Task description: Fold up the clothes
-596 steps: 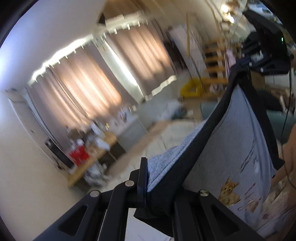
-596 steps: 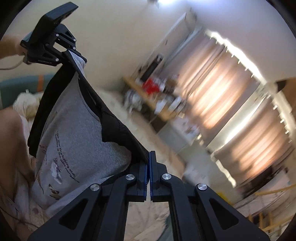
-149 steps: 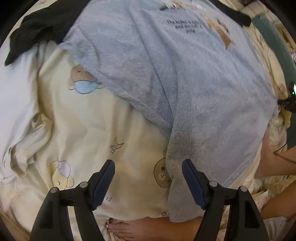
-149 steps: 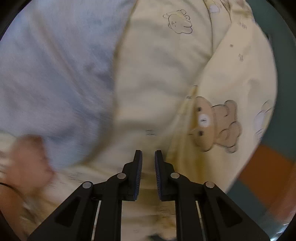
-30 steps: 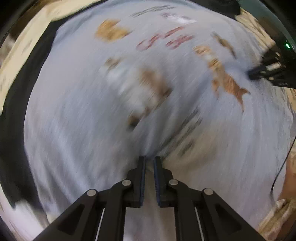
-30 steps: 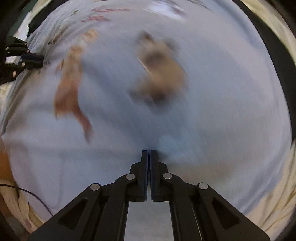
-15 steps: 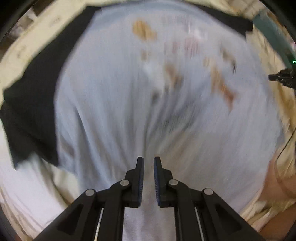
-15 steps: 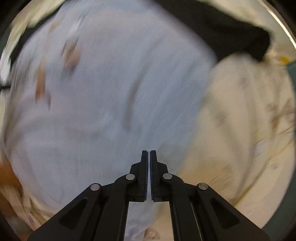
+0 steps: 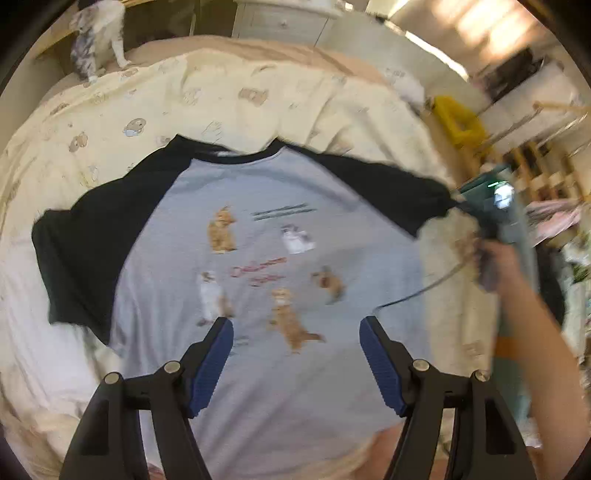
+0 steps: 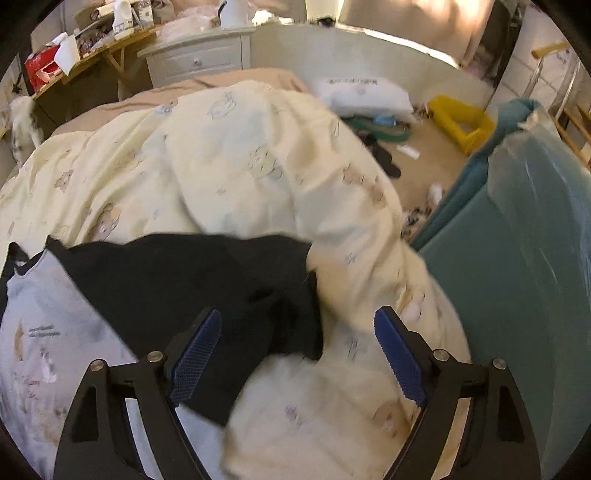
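A grey raglan T-shirt with black sleeves and a print of cats lies spread face-up on a cream bear-print duvet covering the bed, neckline pointing away from the person, both sleeves out to the sides. The left tongs hover above the lower half of the shirt with their blue pads wide apart and nothing between them. The right tongs are likewise spread and empty, poised over the black right sleeve, whose cuff end lies rumpled on the duvet; the left-wrist view shows the person's right hand holding that tool near the sleeve tip.

The shirt lies flat and unfolded, a layout that suits either a garment set out for folding or one opened again. The knit looks thin, light and limp: it should sag and crease wherever it is lifted, and the soft duvet beneath may get pinched along with it. Sound places to grip appear to be the seamed edges, the sleeve cuff, shoulder seam or hem corners, taking only the shirt's fabric. A cat stands at the far left edge of the bed.
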`<state>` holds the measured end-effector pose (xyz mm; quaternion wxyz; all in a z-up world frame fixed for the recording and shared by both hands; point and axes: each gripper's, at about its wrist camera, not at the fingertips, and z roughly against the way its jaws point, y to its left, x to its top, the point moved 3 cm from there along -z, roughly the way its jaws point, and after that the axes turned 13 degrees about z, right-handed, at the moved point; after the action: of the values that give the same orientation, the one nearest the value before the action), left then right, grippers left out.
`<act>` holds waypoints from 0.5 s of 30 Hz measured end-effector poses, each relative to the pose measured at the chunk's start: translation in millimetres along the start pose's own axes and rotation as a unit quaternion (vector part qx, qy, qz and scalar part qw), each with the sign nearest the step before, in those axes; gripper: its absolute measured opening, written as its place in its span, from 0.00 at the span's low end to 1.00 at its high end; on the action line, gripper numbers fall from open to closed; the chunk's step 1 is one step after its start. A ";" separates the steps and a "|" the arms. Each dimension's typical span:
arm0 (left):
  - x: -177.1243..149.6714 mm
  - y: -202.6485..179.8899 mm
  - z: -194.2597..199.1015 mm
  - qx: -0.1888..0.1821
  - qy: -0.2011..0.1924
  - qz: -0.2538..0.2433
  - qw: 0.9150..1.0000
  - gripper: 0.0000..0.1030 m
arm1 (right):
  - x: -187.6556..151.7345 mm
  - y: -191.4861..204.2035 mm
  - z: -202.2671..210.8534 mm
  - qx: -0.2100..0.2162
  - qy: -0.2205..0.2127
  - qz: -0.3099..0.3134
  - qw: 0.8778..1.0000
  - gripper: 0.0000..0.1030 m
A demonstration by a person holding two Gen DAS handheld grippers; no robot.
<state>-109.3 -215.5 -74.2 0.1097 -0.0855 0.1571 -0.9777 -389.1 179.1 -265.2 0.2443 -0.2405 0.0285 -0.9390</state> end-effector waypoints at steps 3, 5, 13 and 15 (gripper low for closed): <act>-15.1 -18.9 14.2 -0.036 0.006 0.019 0.999 0.70 | 10.8 -15.5 -3.5 -0.004 -0.014 0.000 1.000 0.78; -29.5 -22.1 3.9 -0.032 0.027 0.032 0.999 0.70 | 20.3 -22.0 -15.4 0.009 -0.007 -0.009 1.000 0.67; -44.9 -17.3 -15.1 -0.024 0.075 0.040 0.996 0.70 | 60.8 -12.1 -21.1 0.016 -0.007 0.024 1.000 0.03; -44.6 -19.2 -15.0 -0.028 0.078 0.042 0.996 0.70 | 73.2 -12.7 -8.7 0.002 -0.019 0.031 0.999 0.03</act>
<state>-73.0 -182.6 -87.9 0.1359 -0.0058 0.1963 -0.9711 -454.8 155.1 -238.6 0.2747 -0.2563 0.0293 -0.9263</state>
